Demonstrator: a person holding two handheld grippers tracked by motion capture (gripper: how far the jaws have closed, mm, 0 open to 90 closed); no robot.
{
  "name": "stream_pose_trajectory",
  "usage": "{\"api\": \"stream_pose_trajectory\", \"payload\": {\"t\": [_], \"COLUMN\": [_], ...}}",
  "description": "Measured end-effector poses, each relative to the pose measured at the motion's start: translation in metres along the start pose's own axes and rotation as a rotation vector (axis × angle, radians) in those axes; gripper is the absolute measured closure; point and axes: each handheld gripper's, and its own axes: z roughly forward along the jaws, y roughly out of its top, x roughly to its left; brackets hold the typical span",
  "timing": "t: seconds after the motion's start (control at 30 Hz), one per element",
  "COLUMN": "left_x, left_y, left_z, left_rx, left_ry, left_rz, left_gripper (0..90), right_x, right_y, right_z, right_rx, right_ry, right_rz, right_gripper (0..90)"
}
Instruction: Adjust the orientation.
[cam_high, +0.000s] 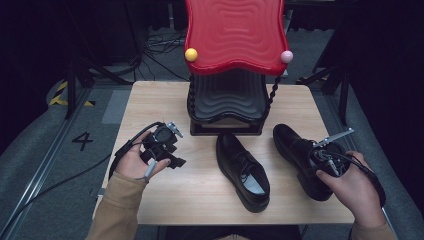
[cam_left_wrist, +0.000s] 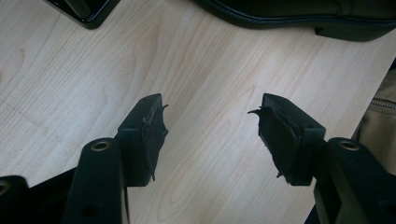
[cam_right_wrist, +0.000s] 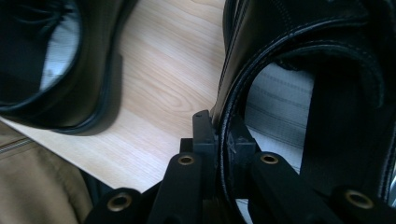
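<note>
We find the right gripper (cam_right_wrist: 223, 140) clamped on the right shoe (cam_high: 300, 155) collar, toe toward the rack (cam_high: 227, 107); the left gripper (cam_left_wrist: 212, 135) is wide open.

The right hand (cam_high: 350, 187) covers the right shoe's (cam_high: 300, 155) heel, and the red rack (cam_high: 235, 35) runs off the top edge.

Bare table (cam_high: 150, 105) lies left of the rack (cam_high: 227, 107); two shoes (cam_high: 243, 170) crowd the right.
</note>
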Motion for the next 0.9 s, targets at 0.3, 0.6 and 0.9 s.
{"api": "stream_pose_trajectory", "payload": {"t": [0.3,0.6,0.9], "left_x": [0.000,0.000,0.001], "left_y": [-0.002,-0.010,-0.023], "left_z": [0.000,-0.003,-0.009], "left_rx": [0.001,-0.002,-0.004], "left_ry": [0.000,0.009,0.022], "left_rz": [-0.009,-0.027,-0.058], "left_gripper": [41.4,41.3,41.4], "right_x": [0.029,0.056,0.066], "right_y": [0.005,0.018,0.035], "right_z": [-0.008,0.001,0.027], "right_rx": [-0.035,-0.048,-0.032], "right_ry": [0.003,0.019,-0.039], "right_rz": [-0.110,-0.219,-0.275], "right_gripper": [85.5,85.6,85.6]}}
